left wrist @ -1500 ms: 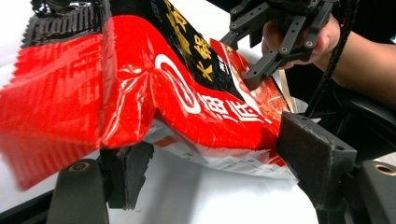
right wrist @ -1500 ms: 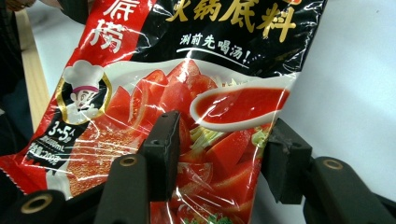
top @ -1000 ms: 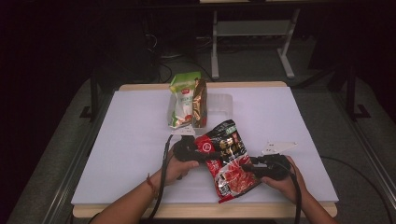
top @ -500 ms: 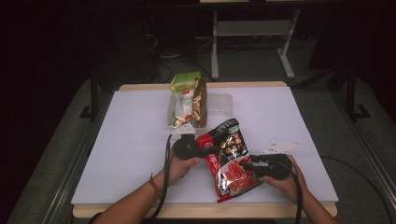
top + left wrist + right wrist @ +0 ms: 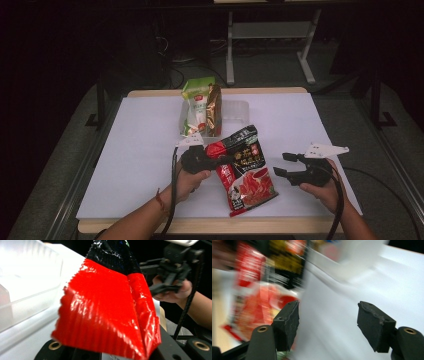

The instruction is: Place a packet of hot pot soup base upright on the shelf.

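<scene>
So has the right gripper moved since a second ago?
Yes. The right gripper has drawn back rightward off the red snack bag, toward the table's right edge; its jaws have just opened, nothing between them.

- Surface: rectangular wooden top under a white sheet; bare light-wood edge shows along the near and far sides.
- Floor: grey carpet, visible on both sides of the surface and beyond its far edge.
- White metal frame with two legs and a low crossbar stands on the floor behind the surface, right of centre.
- Black cables lie coiled on the floor behind the far edge.
- Dark metal rails run along the left and right sides, with black upright posts near the far corners.
- Light: surface brightly lit from above; room behind almost black, walls not discernible.
</scene>
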{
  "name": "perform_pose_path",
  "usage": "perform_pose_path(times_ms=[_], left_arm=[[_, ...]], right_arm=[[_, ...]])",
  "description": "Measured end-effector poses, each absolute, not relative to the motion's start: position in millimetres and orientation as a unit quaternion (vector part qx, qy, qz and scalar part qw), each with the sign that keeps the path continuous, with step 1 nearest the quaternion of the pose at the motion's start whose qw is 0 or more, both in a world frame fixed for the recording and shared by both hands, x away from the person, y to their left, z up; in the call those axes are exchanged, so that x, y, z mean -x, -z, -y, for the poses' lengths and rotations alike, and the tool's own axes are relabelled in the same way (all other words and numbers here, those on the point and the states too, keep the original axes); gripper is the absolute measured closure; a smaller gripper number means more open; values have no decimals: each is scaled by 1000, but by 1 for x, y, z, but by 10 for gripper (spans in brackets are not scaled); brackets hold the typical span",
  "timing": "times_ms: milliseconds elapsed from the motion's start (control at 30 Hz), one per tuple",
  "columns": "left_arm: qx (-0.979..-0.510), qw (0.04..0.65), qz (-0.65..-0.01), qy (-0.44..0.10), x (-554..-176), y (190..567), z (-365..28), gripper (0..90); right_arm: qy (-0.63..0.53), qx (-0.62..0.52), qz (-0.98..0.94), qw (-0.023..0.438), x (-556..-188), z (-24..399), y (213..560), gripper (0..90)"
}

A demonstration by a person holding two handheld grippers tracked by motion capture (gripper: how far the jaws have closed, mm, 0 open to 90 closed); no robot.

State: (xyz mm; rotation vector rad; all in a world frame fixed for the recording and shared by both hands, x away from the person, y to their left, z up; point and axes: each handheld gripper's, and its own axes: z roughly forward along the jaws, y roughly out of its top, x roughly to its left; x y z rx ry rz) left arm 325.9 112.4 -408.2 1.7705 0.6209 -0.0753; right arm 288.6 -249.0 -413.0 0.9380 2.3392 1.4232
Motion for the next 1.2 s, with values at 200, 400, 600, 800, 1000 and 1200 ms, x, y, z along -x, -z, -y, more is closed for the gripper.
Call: perform_pose_path(times_ms=[200,400,600,800,1000,1200], left_arm=[[-761,601,-244,10,-314,397,-113,792],[-755,610,-242,-6,-310,390,-119,802],[-751,615,-240,-28,-309,383,-124,810],[-745,620,-232,-76,-303,366,-127,815],[-734,625,-243,-104,-304,355,-134,815],[-723,629,-254,-134,-307,344,-137,814]], right_arm=[[-458,-361,-801,136,-297,255,422,320],[-448,-372,-800,145,-298,256,427,314],[-444,-381,-797,152,-300,258,429,308],[-438,-386,-798,151,-298,258,430,309],[-445,-384,-795,150,-294,258,427,318],[-449,-380,-795,148,-293,254,426,310]])
